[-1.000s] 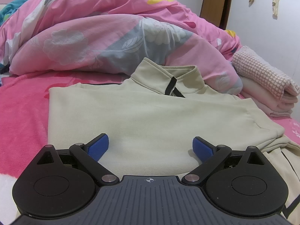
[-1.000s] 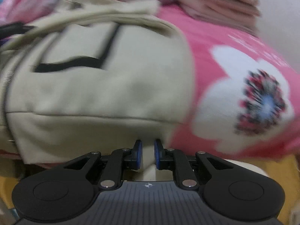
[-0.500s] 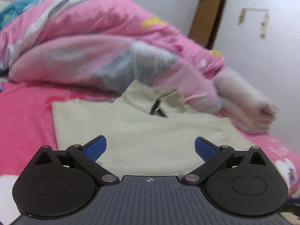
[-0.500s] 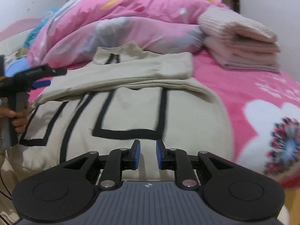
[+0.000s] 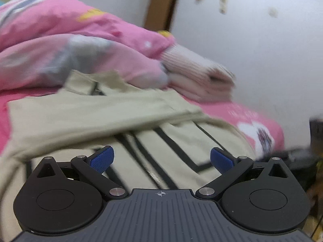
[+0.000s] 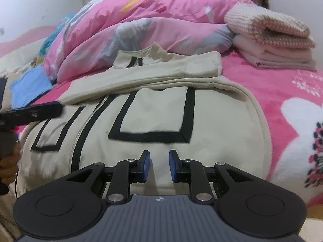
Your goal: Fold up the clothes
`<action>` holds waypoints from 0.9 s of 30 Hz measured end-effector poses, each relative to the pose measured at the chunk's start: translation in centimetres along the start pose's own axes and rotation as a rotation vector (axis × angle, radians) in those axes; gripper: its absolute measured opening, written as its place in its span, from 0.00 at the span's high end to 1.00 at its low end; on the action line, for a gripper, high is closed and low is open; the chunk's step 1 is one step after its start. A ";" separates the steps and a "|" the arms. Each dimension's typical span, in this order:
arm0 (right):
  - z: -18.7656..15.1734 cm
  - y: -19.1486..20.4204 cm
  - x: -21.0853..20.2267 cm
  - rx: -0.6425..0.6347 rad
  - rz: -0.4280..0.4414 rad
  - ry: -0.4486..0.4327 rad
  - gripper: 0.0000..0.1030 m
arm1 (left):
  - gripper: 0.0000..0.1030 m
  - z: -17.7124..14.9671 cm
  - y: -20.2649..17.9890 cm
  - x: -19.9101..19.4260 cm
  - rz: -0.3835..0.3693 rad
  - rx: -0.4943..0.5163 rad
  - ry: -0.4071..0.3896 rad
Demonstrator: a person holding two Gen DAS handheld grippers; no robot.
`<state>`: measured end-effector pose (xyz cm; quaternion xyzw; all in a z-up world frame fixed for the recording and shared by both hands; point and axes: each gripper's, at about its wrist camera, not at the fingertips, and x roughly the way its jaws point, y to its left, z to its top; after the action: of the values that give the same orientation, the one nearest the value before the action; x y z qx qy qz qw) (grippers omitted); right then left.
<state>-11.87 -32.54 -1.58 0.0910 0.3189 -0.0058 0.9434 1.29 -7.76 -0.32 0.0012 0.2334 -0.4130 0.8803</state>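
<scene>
Hovering over the near hem, right gripper [image 6: 159, 165] opening with nothing between its pads, left gripper [image 5: 160, 159] spread wide and empty, beige jacket [image 6: 153, 113] lying flat on the pink bed [image 6: 282, 92], sleeve folded across, folded towels [image 6: 278, 46] and quilt [image 6: 153, 22] sitting beyond.

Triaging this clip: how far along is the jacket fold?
Done: both sleeves of the beige jacket lie folded across its chest; a folded stack sits by the quilt. In hand: nothing; left gripper wide open, right gripper opening, empty. Left: probably fold the body over.
</scene>
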 end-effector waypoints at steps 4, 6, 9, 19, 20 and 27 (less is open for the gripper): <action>-0.7 -0.8 -0.6 -0.214 0.109 0.121 0.74 | 0.01 -0.9 -0.9 1.8 0.012 0.030 0.065; -0.7 -2.0 -0.1 -0.272 0.157 0.197 0.74 | 0.01 -1.2 -0.9 2.4 0.023 0.025 0.082; -0.1 -4.5 2.5 -0.320 0.171 0.337 0.75 | 0.01 -1.6 -0.8 2.9 0.042 0.021 0.101; 0.0 -7.4 7.5 -0.444 0.150 0.537 1.00 | 0.01 -1.6 -0.3 2.6 0.070 0.002 0.096; -0.5 -7.4 7.6 -0.463 0.100 0.549 1.00 | 0.01 -1.7 -0.4 2.7 0.069 0.004 0.095; -0.6 -7.5 4.1 -0.429 -0.080 0.470 0.96 | 0.01 -1.8 0.3 2.1 0.029 -0.012 0.075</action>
<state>-9.49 -39.63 -5.74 -0.1239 0.5256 0.0458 0.8404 1.90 -8.75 -2.80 0.0149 0.2686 -0.3986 0.8768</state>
